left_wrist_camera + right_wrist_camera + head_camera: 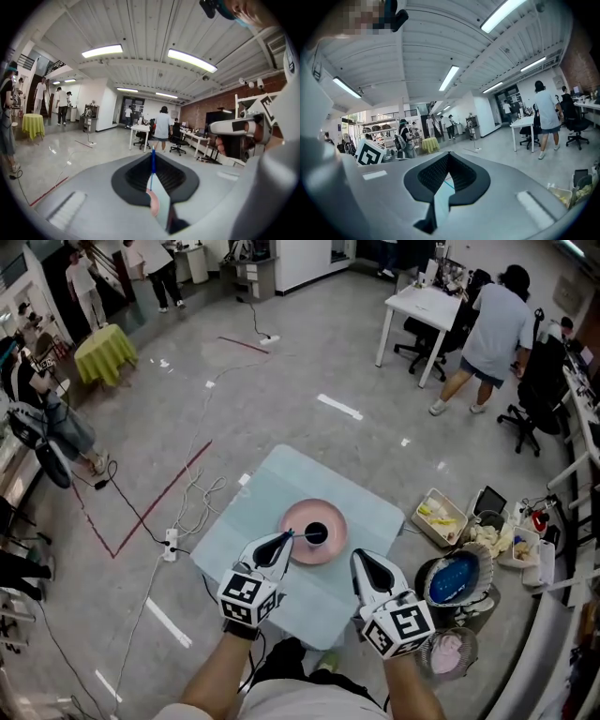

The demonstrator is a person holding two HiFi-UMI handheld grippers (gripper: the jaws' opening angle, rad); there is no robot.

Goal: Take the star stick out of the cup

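A dark cup (316,533) stands in the middle of a pink plate (335,517) on a pale blue table (272,484). My left gripper (284,538) sits at the plate's left edge, shut on the thin star stick (302,537), which reaches from the jaw tips to the cup's mouth. In the left gripper view the jaws (153,153) pinch the blue stick (153,164), whose end pokes just past the tips. The star end is not visible. My right gripper (364,559) hovers by the plate's lower right, shut and empty; its jaws (449,154) meet at the tips.
On the floor right of the table lie a blue bowl (455,579), a tray of small items (441,517) and other containers. A power strip (171,542) with cables lies to the left. A person (492,329) stands by a white desk (422,306) far behind.
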